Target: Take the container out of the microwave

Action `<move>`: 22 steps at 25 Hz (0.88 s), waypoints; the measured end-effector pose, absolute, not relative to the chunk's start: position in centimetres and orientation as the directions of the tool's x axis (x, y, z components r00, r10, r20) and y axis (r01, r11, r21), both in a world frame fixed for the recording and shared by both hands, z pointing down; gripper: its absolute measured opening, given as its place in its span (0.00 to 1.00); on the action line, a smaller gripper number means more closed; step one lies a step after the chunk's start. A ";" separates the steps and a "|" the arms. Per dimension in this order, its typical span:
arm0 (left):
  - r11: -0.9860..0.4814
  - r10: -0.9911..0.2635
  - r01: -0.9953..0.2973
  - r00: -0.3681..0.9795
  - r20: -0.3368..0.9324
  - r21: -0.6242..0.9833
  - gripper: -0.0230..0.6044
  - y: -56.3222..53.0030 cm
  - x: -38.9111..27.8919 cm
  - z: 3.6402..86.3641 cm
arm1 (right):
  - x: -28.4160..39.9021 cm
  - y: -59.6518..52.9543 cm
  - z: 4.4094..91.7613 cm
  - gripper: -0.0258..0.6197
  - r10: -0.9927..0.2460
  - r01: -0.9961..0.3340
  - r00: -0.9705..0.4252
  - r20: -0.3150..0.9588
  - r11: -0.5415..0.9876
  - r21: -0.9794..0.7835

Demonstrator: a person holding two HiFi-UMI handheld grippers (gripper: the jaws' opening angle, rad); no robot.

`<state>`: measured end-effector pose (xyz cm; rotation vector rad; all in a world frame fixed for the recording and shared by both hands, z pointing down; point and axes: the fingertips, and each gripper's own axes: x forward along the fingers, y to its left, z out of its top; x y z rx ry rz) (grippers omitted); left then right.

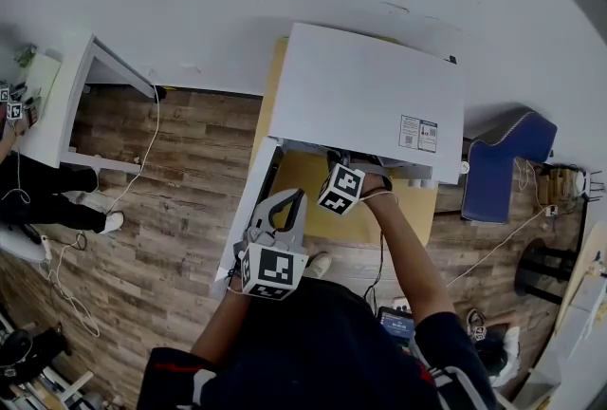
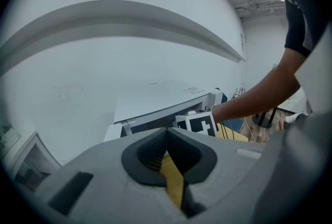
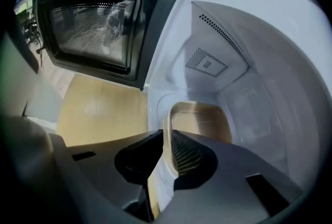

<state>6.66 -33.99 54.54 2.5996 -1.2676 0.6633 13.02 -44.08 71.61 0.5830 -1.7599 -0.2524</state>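
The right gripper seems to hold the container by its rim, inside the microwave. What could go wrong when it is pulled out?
1. The right gripper pinches only one thin rim wall of the container, so the container might tilt or slip free once lifted.
2. The open door stands close on the left of the opening, so the container could knock against it on the way out.
3. The left gripper is outside the microwave, shut and giving no support underneath.

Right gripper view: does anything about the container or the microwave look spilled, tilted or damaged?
Nothing stands out. The container sits upright on the floor of the microwave with no spill around it. The right gripper has its jaws closed on the near rim, and the door stands wide open at left.
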 end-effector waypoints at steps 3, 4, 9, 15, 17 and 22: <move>-0.624 -0.705 -0.780 0.541 0.459 -0.039 0.06 -33.9 6.8 54.4 | 13.0 -43.6 71.5 0.11 -0.497 -0.238 -0.168 0.852 0.859 0.454; -0.625 -0.705 -0.780 0.541 0.458 -0.040 0.06 -33.9 6.8 54.3 | 13.1 -43.4 71.5 0.11 -0.493 -0.235 -0.165 0.854 0.861 0.451; -0.625 -0.707 -0.779 0.542 0.454 -0.043 0.06 -33.5 6.7 54.1 | 13.0 -43.0 70.7 0.10 -0.504 -0.228 -0.161 0.849 0.856 0.465; -0.624 -0.709 -0.780 0.545 0.447 -0.039 0.06 -32.9 6.7 53.9 | 13.0 -41.5 70.6 0.10 -0.496 -0.190 -0.159 0.854 0.864 0.466; -0.622 -0.707 -0.782 0.552 0.443 -0.018 0.06 -32.6 6.7 53.8 | 13.0 -41.0 70.6 0.09 -0.495 -0.177 -0.159 0.854 0.865 0.469; -0.615 -0.706 -0.788 0.565 0.426 0.026 0.06 -32.0 6.7 53.3 | 12.9 -39.7 70.1 0.09 -0.496 -0.169 -0.172 0.851 0.866 0.470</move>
